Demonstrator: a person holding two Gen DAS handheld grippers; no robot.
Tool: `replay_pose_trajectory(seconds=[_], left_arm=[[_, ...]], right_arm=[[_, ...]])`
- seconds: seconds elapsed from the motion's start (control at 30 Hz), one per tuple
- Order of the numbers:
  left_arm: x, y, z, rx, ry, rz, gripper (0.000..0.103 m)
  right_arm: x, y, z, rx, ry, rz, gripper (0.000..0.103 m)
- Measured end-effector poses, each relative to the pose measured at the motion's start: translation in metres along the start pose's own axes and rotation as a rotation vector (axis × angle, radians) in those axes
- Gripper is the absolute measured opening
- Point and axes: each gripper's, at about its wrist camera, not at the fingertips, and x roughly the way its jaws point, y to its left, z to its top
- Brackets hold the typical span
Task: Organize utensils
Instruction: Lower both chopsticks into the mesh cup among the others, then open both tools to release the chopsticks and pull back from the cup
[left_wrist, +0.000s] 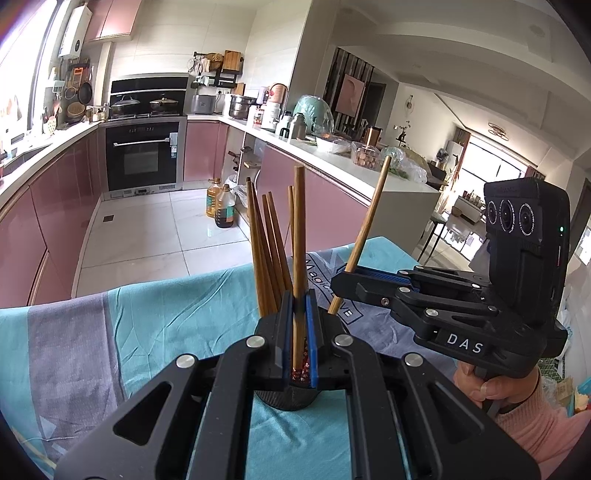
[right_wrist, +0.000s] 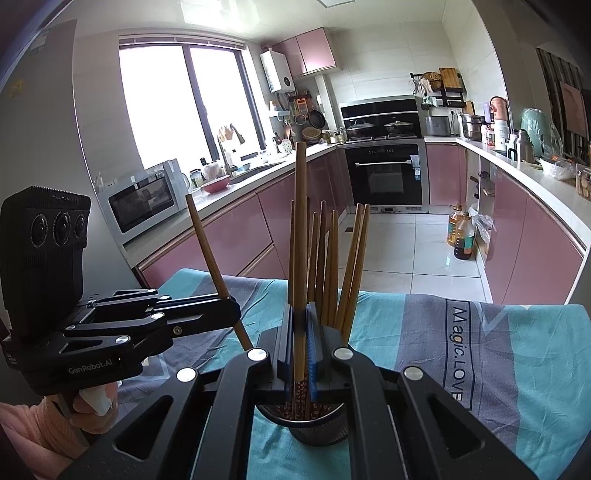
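A black mesh holder (left_wrist: 291, 400) (right_wrist: 317, 428) stands on the teal and grey cloth (left_wrist: 166, 314) with several brown chopsticks (left_wrist: 267, 251) (right_wrist: 334, 266) upright in it. My left gripper (left_wrist: 299, 306) is shut on one upright chopstick (left_wrist: 298, 229) whose red-patterned lower end reaches into the holder's mouth. In the right wrist view that gripper (right_wrist: 231, 304) shows at the left with its stick (right_wrist: 208, 247) tilted. My right gripper (right_wrist: 301, 314) is shut on another chopstick (right_wrist: 300, 221), its lower end also in the holder. The left wrist view has it (left_wrist: 341, 277) at the right, stick (left_wrist: 367, 229) leaning.
The cloth (right_wrist: 517, 350) covers a table in a kitchen with pink cabinets (left_wrist: 62, 206). Two oil bottles (left_wrist: 221, 203) stand on the tiled floor beyond the table's far edge. A hand in a pink sleeve (left_wrist: 532, 417) holds the right gripper's handle.
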Motion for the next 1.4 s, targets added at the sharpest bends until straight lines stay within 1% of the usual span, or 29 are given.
replay_pose_trajectory(seconds=[0.6,0.87,1.4], left_arm=[[0.014,-0.004,0.001,0.011,0.010,0.028,0.007],[0.018,-0.004,0.002,0.014,0.013,0.029,0.007],[0.036,0.003,0.007,0.000,0.037,0.050,0.008]], right_arm=[[0.012,-0.002,-0.005,0.005,0.033,0.001,0.006],[0.016,-0.003,-0.005,0.013,0.042,0.001,0.006],[0.026,-0.010,-0.002,0.036,0.059,0.007,0.006]])
